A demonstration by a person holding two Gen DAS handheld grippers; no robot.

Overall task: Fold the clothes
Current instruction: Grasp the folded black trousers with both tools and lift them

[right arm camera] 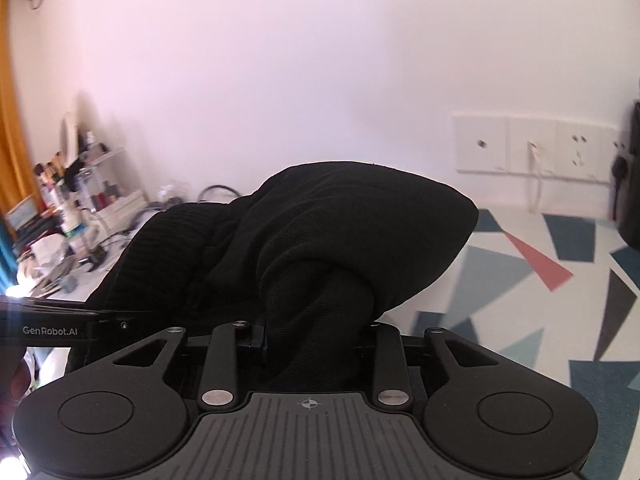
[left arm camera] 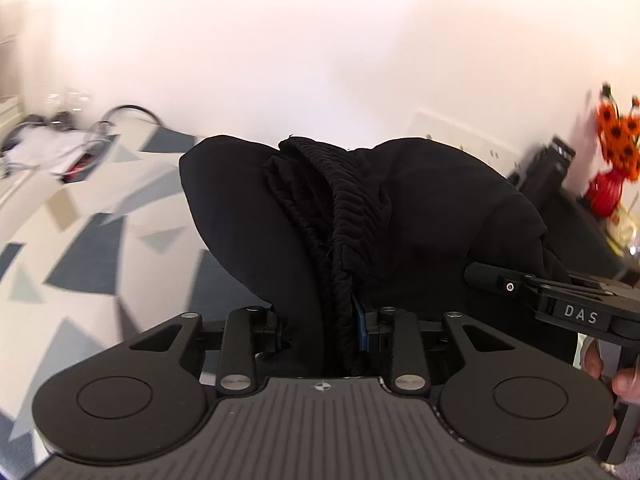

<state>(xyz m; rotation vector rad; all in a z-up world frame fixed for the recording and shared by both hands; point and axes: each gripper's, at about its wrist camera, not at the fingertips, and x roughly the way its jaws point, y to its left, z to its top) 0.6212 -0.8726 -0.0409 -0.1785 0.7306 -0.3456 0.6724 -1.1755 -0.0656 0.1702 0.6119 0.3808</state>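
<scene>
Left claw (left arm camera: 322, 330) and right claw (right arm camera: 316, 338) each clamp a bunched edge of the black garment (left arm camera: 360, 216), lifted above the patterned worktop (left arm camera: 80, 240). Open worktop lies left and right; a wall (right arm camera: 320, 80) stands beyond.

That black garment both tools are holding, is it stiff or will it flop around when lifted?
Probably floppy: the black garment droops in rounded folds on either side of the left tool. Its ribbed band bunches, so likely stretchy. It seems unlikely to slip, since the right tool pinches a thick wad.
</scene>
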